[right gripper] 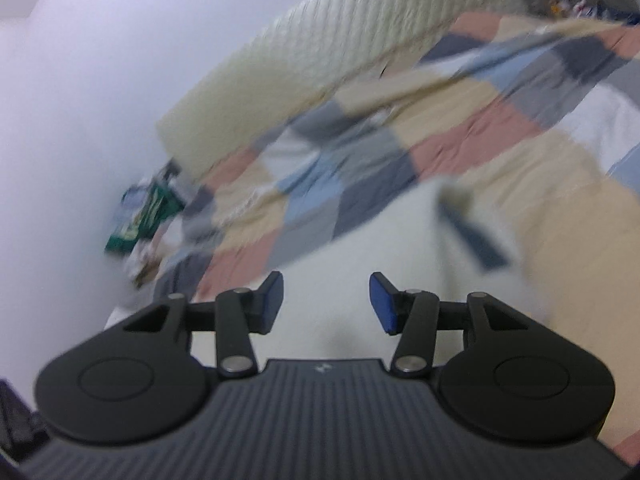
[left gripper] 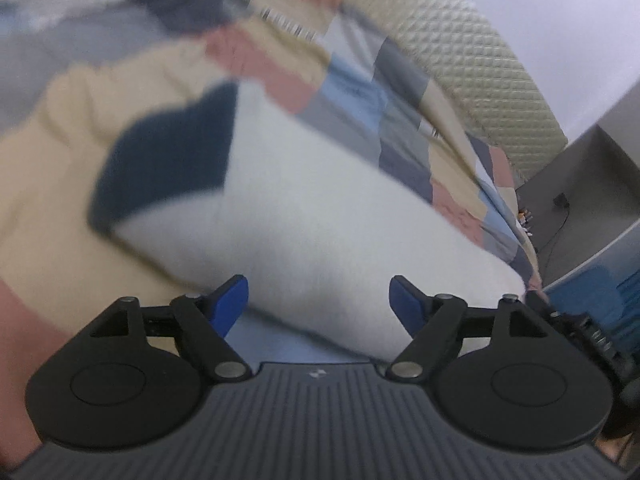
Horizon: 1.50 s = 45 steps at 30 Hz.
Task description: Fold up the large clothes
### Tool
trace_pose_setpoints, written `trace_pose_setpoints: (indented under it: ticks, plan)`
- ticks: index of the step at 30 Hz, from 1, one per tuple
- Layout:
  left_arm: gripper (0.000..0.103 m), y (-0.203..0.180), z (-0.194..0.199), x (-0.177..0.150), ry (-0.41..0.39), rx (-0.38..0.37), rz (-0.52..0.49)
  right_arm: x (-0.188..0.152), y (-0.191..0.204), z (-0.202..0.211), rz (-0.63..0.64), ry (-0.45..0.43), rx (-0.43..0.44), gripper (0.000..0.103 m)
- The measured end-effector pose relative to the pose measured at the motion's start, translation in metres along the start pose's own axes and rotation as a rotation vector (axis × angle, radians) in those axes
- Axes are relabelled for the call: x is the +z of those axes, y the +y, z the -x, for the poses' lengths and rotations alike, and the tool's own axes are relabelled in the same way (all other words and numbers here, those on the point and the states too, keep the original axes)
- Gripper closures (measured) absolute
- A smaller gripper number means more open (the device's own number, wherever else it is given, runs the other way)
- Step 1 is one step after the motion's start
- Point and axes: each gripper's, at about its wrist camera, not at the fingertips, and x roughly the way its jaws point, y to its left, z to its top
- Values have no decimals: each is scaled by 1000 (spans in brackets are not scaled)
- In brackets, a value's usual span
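One garment is in play: a white garment (left gripper: 304,216) with a dark navy panel (left gripper: 168,160) at one end, lying on the patchwork quilt (left gripper: 360,92) of a bed. In the left wrist view it reads as a compact, roughly rectangular slab with a straight creased edge, so I judge at least one fold is made; blur hides how many layers there are or whether the sleeves are tucked in. In the right wrist view the same white cloth (right gripper: 380,240) spreads out ahead, with a dark strip (right gripper: 468,232) on it, too smeared to name. Neither tool holds it. The left hand-held gripper (left gripper: 319,306) hangs over the near edge with its blue pads spread wide and nothing between them; the right hand-held gripper (right gripper: 326,302) is about half open, also empty, above the cloth. That suggests a moment between grasps: one fold laid down and released, the next not begun. What is left, as I judge it, is a further fold or a squaring-up of the edges. Beyond the quilt stand a cream quilted headboard (right gripper: 304,64), a pale wall (right gripper: 100,100), and blurred clutter (right gripper: 144,216) beside the bed.
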Motion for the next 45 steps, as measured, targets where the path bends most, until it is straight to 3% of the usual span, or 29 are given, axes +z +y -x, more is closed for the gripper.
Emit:
trace_pose_setpoints:
  ticks: [5,8,12,17,20,24,25,27,32,34,39,45]
  plan:
    - [18,31,-30,-3,122,-37,214,-16,-9,-31,-95,137,5,53]
    - [18,57,-50,-3,146,-58,400,-20,-14,-36,-142,157,9,53]
    - [18,76,-65,0,129,-113,529,-22,-20,-34,-206,155,33,54]
    - [18,85,-59,1,21,-174,625,-24,-26,-32,-265,156,56,54]
    - [18,97,-64,-4,4,-209,735,-27,-28,-29,-321,168,87,53]
    - [19,95,-68,-5,0,-198,734,-38,-27,-28,-448,208,185,49]
    - [20,92,-68,-5,-5,-186,724,-42,-26,-29,-476,221,207,43]
    - [26,84,-68,-4,-15,-151,683,-54,-20,-30,-522,245,239,17]
    - [45,86,-54,-2,-37,-122,636,-81,-16,-49,-612,360,268,14]
    - [50,82,-51,-1,-53,-117,608,-83,-18,-57,-615,362,230,14]
    - [52,80,-44,-5,-61,-122,604,-73,-38,-69,-671,264,110,14]
    - [52,80,-43,-7,-64,-123,600,-61,-62,-50,-721,93,-12,14]
